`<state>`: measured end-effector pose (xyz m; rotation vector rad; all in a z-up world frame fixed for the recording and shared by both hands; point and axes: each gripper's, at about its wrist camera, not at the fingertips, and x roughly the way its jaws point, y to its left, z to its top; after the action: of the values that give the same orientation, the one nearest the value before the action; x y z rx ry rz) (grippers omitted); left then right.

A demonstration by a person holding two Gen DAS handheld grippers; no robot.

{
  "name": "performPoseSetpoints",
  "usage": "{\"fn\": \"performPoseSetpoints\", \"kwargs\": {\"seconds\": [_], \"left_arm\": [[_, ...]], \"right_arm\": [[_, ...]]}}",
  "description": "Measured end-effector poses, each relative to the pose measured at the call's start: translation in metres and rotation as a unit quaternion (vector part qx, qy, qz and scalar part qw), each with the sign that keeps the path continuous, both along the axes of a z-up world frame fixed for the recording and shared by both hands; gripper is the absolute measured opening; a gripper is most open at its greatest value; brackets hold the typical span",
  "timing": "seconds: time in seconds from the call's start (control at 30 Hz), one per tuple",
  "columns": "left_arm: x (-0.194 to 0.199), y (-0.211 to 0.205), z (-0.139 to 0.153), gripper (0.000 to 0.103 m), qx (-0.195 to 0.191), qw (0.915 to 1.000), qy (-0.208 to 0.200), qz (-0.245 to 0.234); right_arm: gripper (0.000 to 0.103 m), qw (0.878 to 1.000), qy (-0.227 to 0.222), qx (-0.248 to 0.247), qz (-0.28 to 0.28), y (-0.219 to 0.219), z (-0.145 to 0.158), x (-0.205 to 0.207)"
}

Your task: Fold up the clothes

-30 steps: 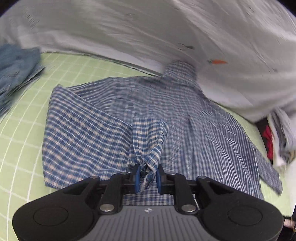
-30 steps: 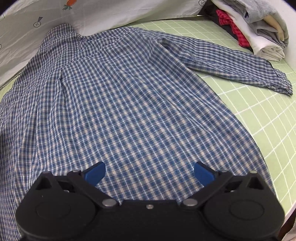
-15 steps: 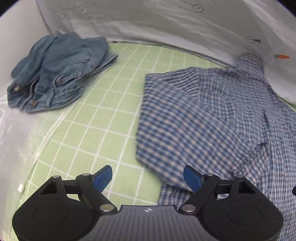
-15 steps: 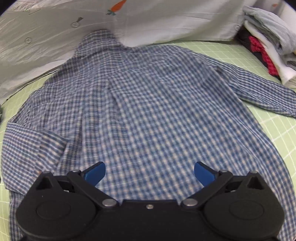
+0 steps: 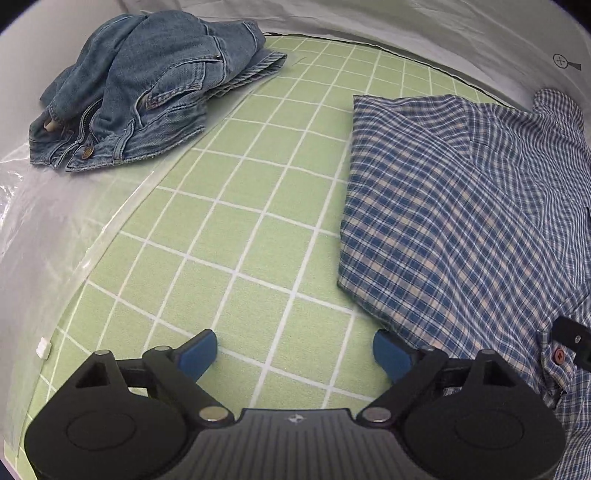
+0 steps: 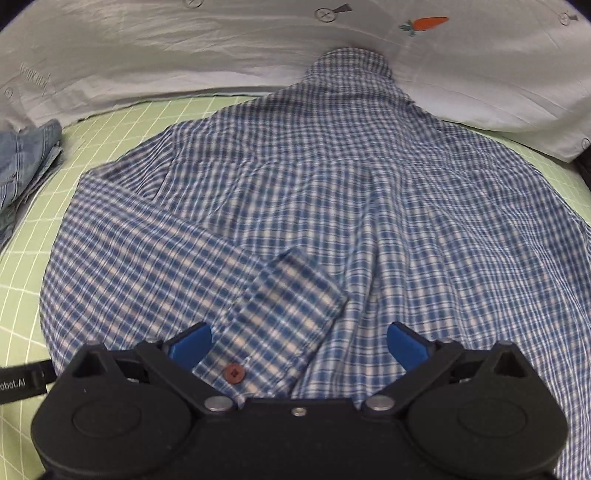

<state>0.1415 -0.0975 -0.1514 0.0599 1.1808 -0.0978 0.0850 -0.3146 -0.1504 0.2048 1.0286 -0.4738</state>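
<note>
A green cutting mat with a white grid (image 5: 236, 206) covers the work surface. A pale grey-white printed cloth (image 6: 155, 48), bearing an orange carrot motif (image 6: 428, 23), lies along the mat's far edge. Clear plastic sheeting (image 5: 33, 206) wrinkles beyond its left edge.

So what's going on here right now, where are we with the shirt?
A person with a claw in each hand is folding the blue plaid shirt on the green grid mat. One sleeve is folded in across the shirt's body, its cuff with a red button lying near the middle. Both claws are open and hold nothing: the left claw hovers over bare mat beside the shirt's folded edge, the right claw over the cuff. A crumpled denim jacket sits off to the side.
</note>
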Motion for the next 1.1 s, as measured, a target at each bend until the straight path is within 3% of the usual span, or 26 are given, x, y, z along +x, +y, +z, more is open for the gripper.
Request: {"fn": "performPoseSetpoints", "kwargs": {"seconds": [0.27,0.43,0.53,0.63,0.87,0.93,1.0,1.1], "left_arm": [[0.002,0.000,-0.006,0.102,0.005,1.0000,0.000,0.005],[0.002,0.001,-0.008,0.103,0.007,0.9999,-0.001,0.007],[0.002,0.001,-0.008,0.103,0.006,0.9999,-0.001,0.008],[0.001,0.002,-0.009,0.103,0.006,0.9999,-0.002,0.009],[-0.003,0.003,-0.010,0.103,0.005,0.9999,-0.008,0.009],[-0.004,0.003,-0.010,0.103,0.004,0.9999,-0.011,0.009],[-0.005,0.003,-0.010,0.103,0.004,0.9999,-0.013,0.009],[-0.004,0.004,-0.011,0.103,0.003,0.9999,-0.011,0.006]], "right_arm": [[0.102,0.999,0.021,-0.037,0.026,0.006,-0.011,-0.010],[0.102,0.997,0.013,-0.065,-0.036,-0.022,0.001,-0.036],[0.098,0.995,0.013,-0.056,-0.079,-0.040,0.005,-0.050],[0.093,0.995,-0.009,-0.002,-0.100,-0.050,0.008,-0.064],[0.071,0.994,-0.046,0.074,-0.066,-0.043,0.008,-0.062],[0.057,0.994,-0.042,0.091,-0.052,-0.041,0.006,-0.058],[0.029,0.994,-0.040,0.093,-0.041,-0.039,0.006,-0.057],[0.011,0.994,-0.053,0.091,-0.013,-0.040,0.011,-0.057]]}}
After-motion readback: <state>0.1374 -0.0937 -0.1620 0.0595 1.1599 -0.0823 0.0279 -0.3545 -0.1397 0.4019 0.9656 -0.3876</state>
